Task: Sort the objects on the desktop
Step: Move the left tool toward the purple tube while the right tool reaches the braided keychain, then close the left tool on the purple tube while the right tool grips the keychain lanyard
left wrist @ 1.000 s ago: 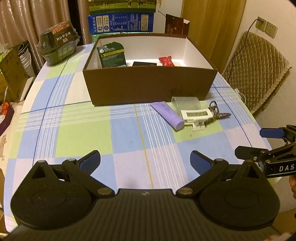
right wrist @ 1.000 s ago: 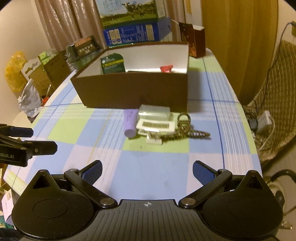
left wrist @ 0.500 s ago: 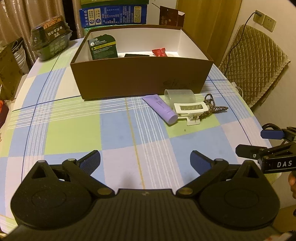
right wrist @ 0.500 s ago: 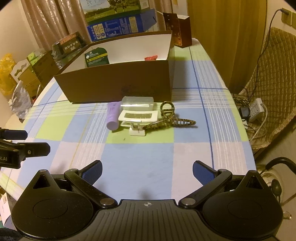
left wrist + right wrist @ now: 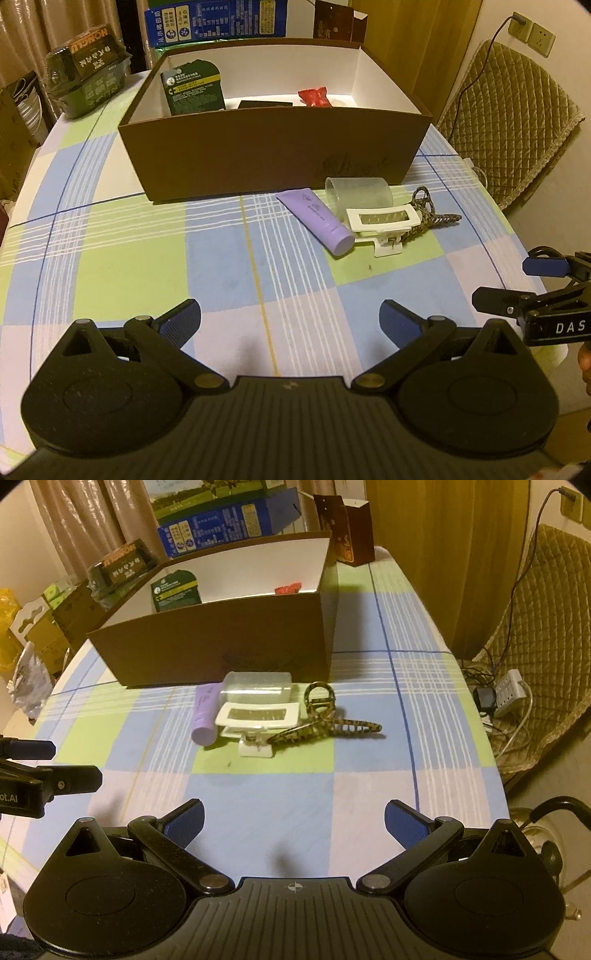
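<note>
**Both grippers wide and empty over the checked cloth**

The left gripper [image 5: 290, 321] hangs above the table with its blue-padded fingers [image 5: 179, 319] spread wide and nothing between them; the right gripper [image 5: 294, 819] is likewise spread wide and empty, and its side shows at the right edge of the left wrist view.

Ahead of both, on the blue, green and white checked tablecloth [image 5: 122, 266], a small cluster of things lies just in front of the brown cardboard box [image 5: 273, 155]. A lilac squeeze tube [image 5: 316, 220] lies flat, its round cap end pointing toward the grippers. Touching it on the right is a white rectangular plastic hair claw clip [image 5: 380, 223], with a frosted translucent plastic cup [image 5: 360, 191] on its side behind it, close against the box wall. A tortoiseshell-patterned hair claw clip [image 5: 325, 720] rests against the white one's right end (their jaws overlap there).

Inside the white-lined box stand a dark green printed packet [image 5: 194, 90], upright at the left, a flat black item [image 5: 265, 104] and a red wrapped sweet [image 5: 314, 96].
</note>
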